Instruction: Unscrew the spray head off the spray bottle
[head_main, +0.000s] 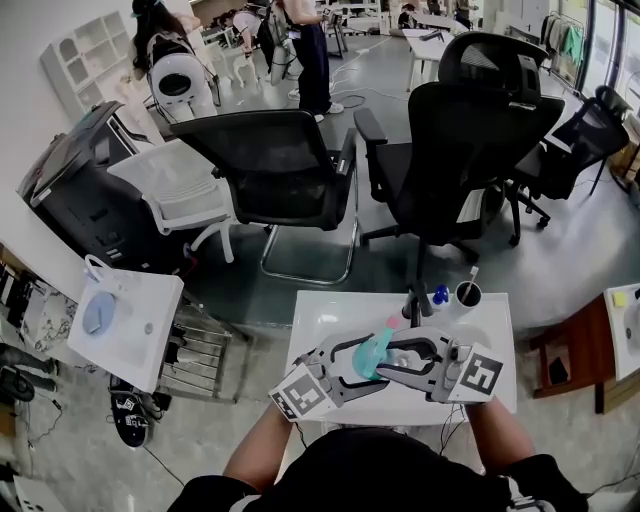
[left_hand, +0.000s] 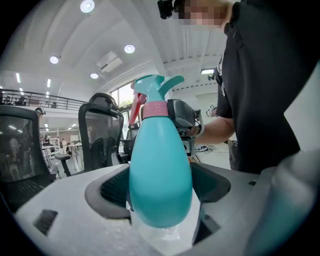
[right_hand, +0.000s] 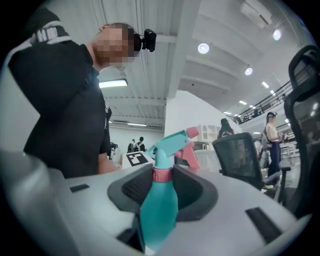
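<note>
A person in a dark short-sleeved top stands at a small white table (head_main: 330, 310), working a teal spray bottle (left_hand: 160, 170) with a hand-held gripper in each hand. The bottle is upright between the two tools, over the near half of the table, just in front of the person's chest.

The left gripper (left_hand: 161, 195) has its jaws set wide and clamped on the fat lower body of the bottle, with the dark pads pressing on either flank. The right gripper (right_hand: 162, 180) comes in from the opposite side. Its jaws are narrower and pinch the pink collar (right_hand: 162, 174) at the foot of the spray head (right_hand: 167, 142). The head is teal with a pink nozzle tip and a pink trigger (right_hand: 189, 156), and it sits on the neck of the bottle.

The bottle's body reads as plain teal in both gripper views. The only graphics to be made out are the black-and-white square markers on the left gripper's cube (head_main: 303, 390) and the right gripper's cube (head_main: 480, 373).

At the table's far edge stand a dark cup (head_main: 467, 294) with a stick in it and a blue-topped item (head_main: 440, 295). Two black mesh office chairs (head_main: 275, 170) face the table.
</note>
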